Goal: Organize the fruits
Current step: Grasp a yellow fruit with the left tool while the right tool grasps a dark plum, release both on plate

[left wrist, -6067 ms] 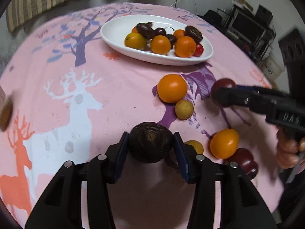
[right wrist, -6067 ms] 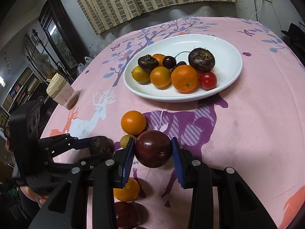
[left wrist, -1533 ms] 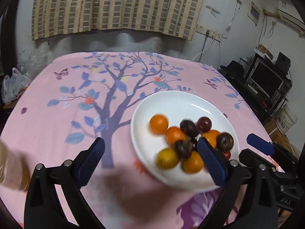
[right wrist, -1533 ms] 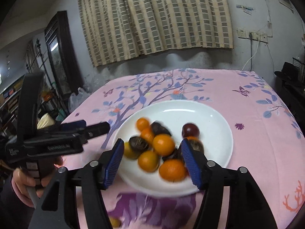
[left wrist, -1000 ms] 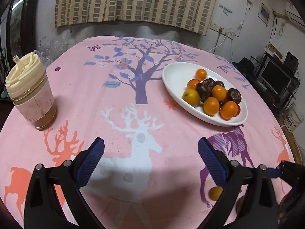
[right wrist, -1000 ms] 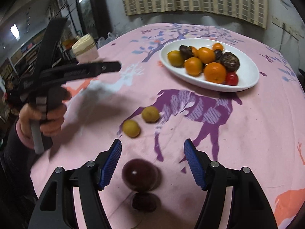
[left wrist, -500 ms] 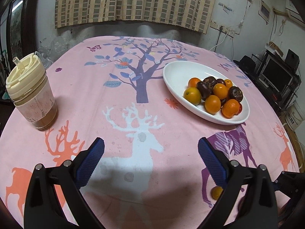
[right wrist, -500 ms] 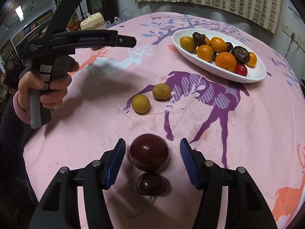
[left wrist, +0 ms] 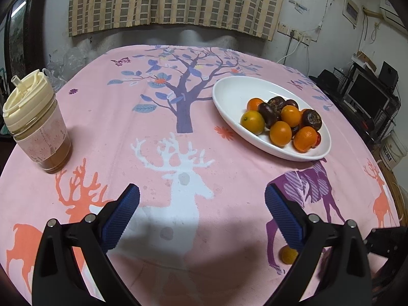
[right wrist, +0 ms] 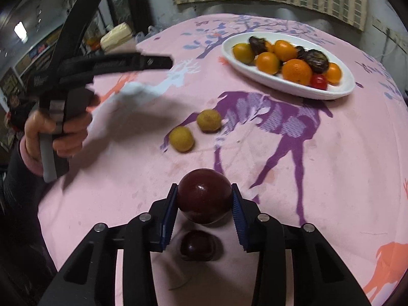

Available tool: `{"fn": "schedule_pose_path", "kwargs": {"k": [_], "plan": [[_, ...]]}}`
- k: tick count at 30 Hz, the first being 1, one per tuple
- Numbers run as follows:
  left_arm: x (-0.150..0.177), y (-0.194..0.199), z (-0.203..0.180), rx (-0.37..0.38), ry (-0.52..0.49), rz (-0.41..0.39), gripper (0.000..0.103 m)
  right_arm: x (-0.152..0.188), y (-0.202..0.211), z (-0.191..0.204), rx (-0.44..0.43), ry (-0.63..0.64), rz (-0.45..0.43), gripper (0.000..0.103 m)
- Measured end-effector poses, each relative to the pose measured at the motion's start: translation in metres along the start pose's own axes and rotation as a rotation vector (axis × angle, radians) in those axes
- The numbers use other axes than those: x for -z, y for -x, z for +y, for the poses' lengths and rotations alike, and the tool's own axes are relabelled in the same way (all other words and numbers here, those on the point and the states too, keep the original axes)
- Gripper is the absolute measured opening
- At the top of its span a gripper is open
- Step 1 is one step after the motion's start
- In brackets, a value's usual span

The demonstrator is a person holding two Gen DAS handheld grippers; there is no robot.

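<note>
A smaller dark cherry-like fruit (right wrist: pixel 197 245) lies partly hidden beneath the right gripper (right wrist: pixel 204 201), whose blue pads have just been closing and now pinch a round dark-red plum (right wrist: pixel 204 199) just above the pink printed tablecloth (right wrist: pixel 331 168); being round, its axis is unreadable. Two yellowish fruits (right wrist: pixel 181 139) lie beyond. The left gripper (left wrist: pixel 201 215) stands spread and empty. Farthest is the white oval plate (left wrist: pixel 229 94) of fruit.
</note>
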State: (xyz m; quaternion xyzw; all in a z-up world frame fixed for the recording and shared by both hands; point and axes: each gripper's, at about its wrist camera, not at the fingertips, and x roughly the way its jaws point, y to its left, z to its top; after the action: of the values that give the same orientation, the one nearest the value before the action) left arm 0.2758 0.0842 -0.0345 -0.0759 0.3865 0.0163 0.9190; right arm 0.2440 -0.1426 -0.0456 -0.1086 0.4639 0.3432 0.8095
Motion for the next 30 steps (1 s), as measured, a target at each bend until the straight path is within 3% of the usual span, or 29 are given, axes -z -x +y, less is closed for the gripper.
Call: {"fn": "schedule_pose_path", "kwargs": {"k": [3, 6, 9, 12, 14, 17, 25, 28, 30], "plan": [[0.003, 0.0, -0.007, 0.023, -0.028, 0.011, 0.097, -0.005, 0.014, -0.022, 0.009, -0.112, -0.085, 0.04], [0.01, 0.0, -0.021, 0.096, -0.084, 0.048, 0.097, -0.005, 0.023, -0.041, 0.036, -0.192, -0.135, 0.041], [0.024, 0.004, -0.043, 0.21, -0.193, 0.089, 0.097, -0.005, 0.025, -0.05, 0.053, -0.237, -0.142, 0.041], [0.04, 0.011, -0.068, 0.251, -0.327, 0.093, 0.094, -0.004, 0.023, -0.052, 0.055, -0.251, -0.133, 0.041], [0.049, 0.011, -0.08, 0.262, -0.388, 0.107, 0.075, -0.003, 0.021, -0.051, 0.06, -0.245, -0.128, 0.041], [0.058, 0.004, -0.09, 0.266, -0.418, 0.136, 0.063, -0.004, 0.02, -0.05, 0.063, -0.236, -0.125, 0.041], [0.06, -0.007, -0.089, 0.252, -0.405, 0.164, 0.05, -0.003, 0.018, -0.048, 0.067, -0.227, -0.117, 0.041], [0.06, -0.009, -0.09, 0.259, -0.41, 0.178, 0.037, -0.003, 0.017, -0.048, 0.068, -0.222, -0.113, 0.041], [0.061, -0.01, -0.092, 0.247, -0.424, 0.172, 0.035, -0.003, 0.017, -0.047, 0.072, -0.221, -0.111, 0.041]]}}
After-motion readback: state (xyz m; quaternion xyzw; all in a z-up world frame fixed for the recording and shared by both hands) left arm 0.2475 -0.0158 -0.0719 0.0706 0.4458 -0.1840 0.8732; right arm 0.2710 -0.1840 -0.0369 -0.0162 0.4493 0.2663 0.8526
